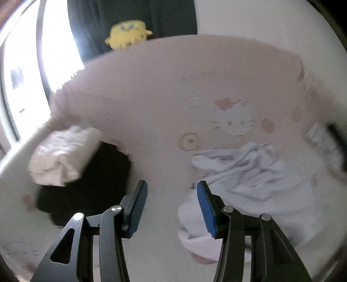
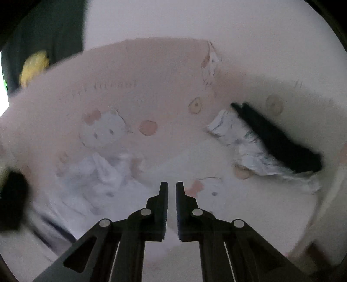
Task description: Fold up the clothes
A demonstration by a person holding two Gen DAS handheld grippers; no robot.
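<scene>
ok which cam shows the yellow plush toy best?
Left wrist. The yellow plush toy sits near the top of frame, whole outline and face visible against a dark cloth. Right wrist catches it only as a yellow smear at the left edge.

I am in a home bedroom: my tongs hang over a bed with a pink cartoon-cat sheet, loose clothes lie on it, and a bright window stands beside it.
</scene>
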